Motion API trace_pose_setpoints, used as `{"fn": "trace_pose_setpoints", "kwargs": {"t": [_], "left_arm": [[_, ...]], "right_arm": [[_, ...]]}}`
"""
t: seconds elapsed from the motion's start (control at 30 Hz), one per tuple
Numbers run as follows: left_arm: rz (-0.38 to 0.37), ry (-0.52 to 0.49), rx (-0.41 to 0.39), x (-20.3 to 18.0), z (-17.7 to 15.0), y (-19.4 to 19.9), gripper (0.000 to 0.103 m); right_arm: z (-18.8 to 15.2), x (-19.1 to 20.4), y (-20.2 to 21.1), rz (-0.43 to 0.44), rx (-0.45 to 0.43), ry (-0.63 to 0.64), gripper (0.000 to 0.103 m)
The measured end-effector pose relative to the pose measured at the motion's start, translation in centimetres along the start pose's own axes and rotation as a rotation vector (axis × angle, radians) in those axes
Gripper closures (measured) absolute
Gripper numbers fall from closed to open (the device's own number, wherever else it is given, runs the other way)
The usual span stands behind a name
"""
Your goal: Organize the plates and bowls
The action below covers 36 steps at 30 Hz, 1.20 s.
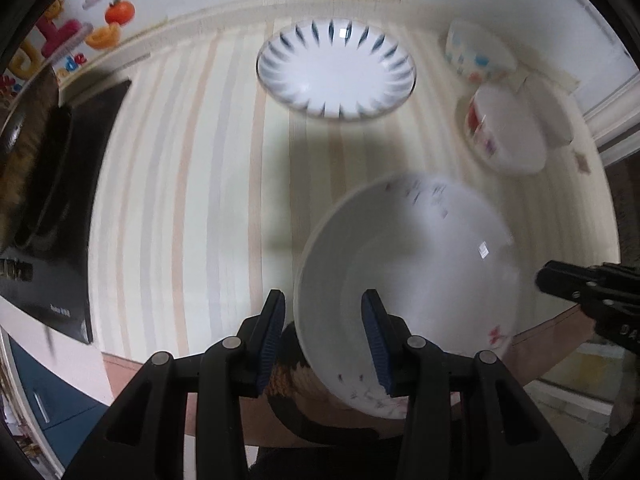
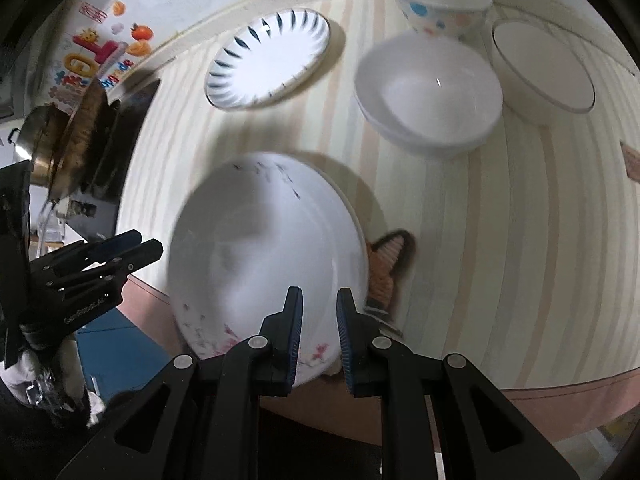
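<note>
The large flowered plate [image 2: 264,256] lies at the near edge of the striped counter [image 2: 500,240], and every other place here is told from this plate.

The right tool [image 2: 318,336] is at the plate's near rim. Its left finger [image 2: 294,332] is over the plate's inner surface and its right finger is just outside the rim, so the rim stands between them. The jaws are narrow, but the view does not let me tell if the pads press the rim.

In the left wrist view, the left tool [image 1: 324,336] is at the left rim of the flowered plate [image 1: 408,280]. Its jaws are half open, with one pad [image 1: 376,344] inside the plate and the other outside; contact is not clear.

The plate seems tilted, with its hollow side up. It is round, so no long axis shows.

Behind the plate lies a blue-petal plate [image 2: 268,64]. Behind and to the right are stacked white bowls [image 2: 428,96], a dotted bowl [image 2: 440,4] and a plain bowl [image 2: 540,68].
</note>
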<state>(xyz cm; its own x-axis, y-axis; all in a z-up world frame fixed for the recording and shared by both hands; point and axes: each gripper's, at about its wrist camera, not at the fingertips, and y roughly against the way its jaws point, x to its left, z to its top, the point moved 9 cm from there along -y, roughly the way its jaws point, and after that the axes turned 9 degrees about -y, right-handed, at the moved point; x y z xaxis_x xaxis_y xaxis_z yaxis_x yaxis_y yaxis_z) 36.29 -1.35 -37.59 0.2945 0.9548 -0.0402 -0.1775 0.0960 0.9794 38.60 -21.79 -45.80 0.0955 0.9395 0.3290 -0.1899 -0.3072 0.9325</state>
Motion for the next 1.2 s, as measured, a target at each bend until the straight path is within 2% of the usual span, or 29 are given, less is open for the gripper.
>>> {"fn": "trace_pose_setpoints", "kwargs": {"t": [0.17,0.3,0.5,0.67,0.8,0.9,0.93,0.97,1.0,1.2], "left_arm": [[-0.025,0.026,-0.063,1.2,3.8,2.1,0.065],[-0.006,0.06,-0.084,3.8,7.8,1.5,0.065],[-0.022,0.135,-0.061,8.9,13.7,-3.0,0.065],[-0.038,0.156,-0.006,11.1,16.7,-7.3,0.065],[-0.086,0.163,0.045,11.4,17.8,-10.2,0.065],[-0.105,0.127,0.055,10.7,18.3,-11.3,0.066],[-0.109,0.118,0.05,10.5,18.4,-11.5,0.075],[-0.116,0.105,0.046,10.2,18.5,-11.6,0.078],[-0.104,0.093,0.044,10.0,18.5,-11.6,0.079],[-0.078,0.071,0.025,9.6,18.2,-11.2,0.079]], "right_arm": [[3.6,2.4,1.8,0.028,-0.052,-0.011,0.082],[8.6,3.8,1.5,0.046,-0.086,-0.05,0.078],[17.8,4.3,-1.5,0.038,-0.103,-0.148,0.078],[22.8,3.7,-4.9,-0.005,-0.079,-0.2,0.078],[24.7,3.6,-7.4,-0.045,-0.044,-0.208,0.078],[25.6,3.1,-9.1,-0.054,-0.012,-0.228,0.078],[25.5,2.8,-9.7,-0.052,-0.002,-0.242,0.079],[25.7,2.7,-10.0,-0.05,0.003,-0.247,0.083],[25.7,2.6,-10.3,-0.049,0.007,-0.249,0.088],[25.7,2.7,-10.1,-0.064,-0.021,-0.212,0.088]]}}
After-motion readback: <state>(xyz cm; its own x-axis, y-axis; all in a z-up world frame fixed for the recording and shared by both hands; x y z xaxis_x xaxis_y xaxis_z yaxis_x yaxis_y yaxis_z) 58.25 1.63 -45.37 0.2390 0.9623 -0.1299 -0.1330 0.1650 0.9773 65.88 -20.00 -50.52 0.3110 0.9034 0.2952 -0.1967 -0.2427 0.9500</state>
